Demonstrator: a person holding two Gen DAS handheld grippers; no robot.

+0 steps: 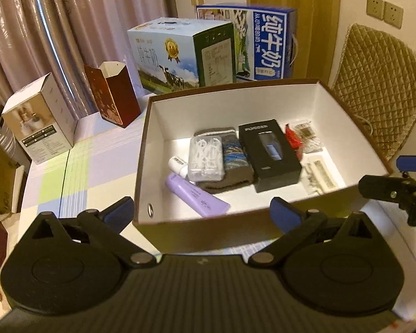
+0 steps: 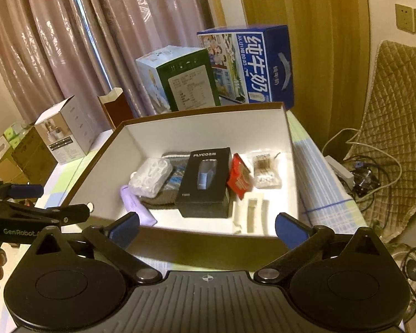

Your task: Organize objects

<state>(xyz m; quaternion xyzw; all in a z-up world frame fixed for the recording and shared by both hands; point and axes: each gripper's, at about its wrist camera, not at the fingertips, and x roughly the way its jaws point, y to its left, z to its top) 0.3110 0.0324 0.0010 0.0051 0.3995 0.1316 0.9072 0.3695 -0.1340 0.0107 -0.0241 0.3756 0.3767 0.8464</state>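
Both wrist views angled down, near, sharing box (image 1: 163,136).

Ahead of the wide-open left gripper (image 1: 202,212) sits the storage box (image 1: 235,94). In it, the shaver box (image 1: 269,154) lies centre, socks (image 1: 233,158) and floss-pick case (image 1: 206,158) left, cotton swabs (image 1: 309,136) right. Milk cartons (image 1: 180,55) stand behind.
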